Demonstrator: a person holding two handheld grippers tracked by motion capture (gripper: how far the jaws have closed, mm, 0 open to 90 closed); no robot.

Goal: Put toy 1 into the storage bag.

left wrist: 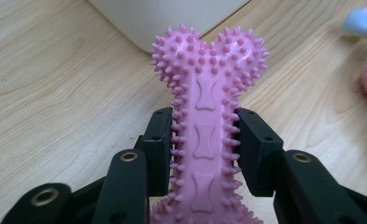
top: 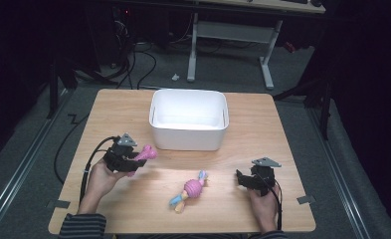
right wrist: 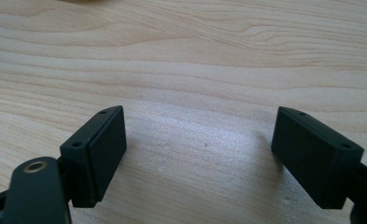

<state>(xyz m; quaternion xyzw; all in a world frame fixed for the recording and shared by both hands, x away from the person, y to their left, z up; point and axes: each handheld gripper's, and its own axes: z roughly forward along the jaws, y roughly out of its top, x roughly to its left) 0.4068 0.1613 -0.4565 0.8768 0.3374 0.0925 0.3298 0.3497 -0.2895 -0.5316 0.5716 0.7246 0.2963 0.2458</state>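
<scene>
1. The left gripper [left wrist: 204,140] clamps a pink spiked bone toy [left wrist: 208,107] by its shaft, both pads pressing its sides, the knobbed end sticking out past the jaws.
2. In the high view the bone toy [top: 146,154] sits at the table's [top: 108,109] left, near the white bin [top: 189,119]; whether it clears the wood is hard to tell.
3. The right gripper [right wrist: 197,154] stands wide open over bare wood, holding nothing.
4. A pink-and-blue rope toy [top: 190,190] lies between the two grippers.
</scene>
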